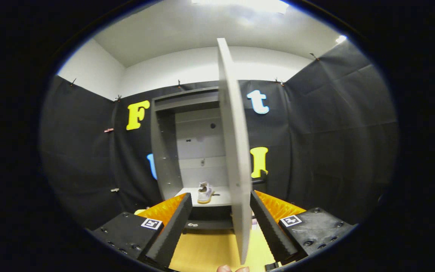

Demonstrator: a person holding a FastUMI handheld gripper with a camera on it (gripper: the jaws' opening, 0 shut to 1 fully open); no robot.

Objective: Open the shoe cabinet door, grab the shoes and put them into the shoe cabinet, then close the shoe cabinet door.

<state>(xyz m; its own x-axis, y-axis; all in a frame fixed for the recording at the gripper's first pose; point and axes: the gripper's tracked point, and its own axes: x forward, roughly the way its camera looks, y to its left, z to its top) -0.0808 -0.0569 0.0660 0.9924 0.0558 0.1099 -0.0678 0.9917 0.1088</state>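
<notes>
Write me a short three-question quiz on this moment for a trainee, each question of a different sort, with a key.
1. True or false: the shoe cabinet door is shut flat against the cabinet.
2. Where is the shoe?
A. on the yellow floor
B. on a shelf inside the cabinet
C. clamped in the gripper
3. Fill in: the door's edge stands ______ the gripper's two fingers.

Key:
1. False: the door stands open, edge-on to the camera.
2. B.
3. Between; the fingers are spread, the door nearer the right one, and whether that finger touches it cannot be told.
</notes>
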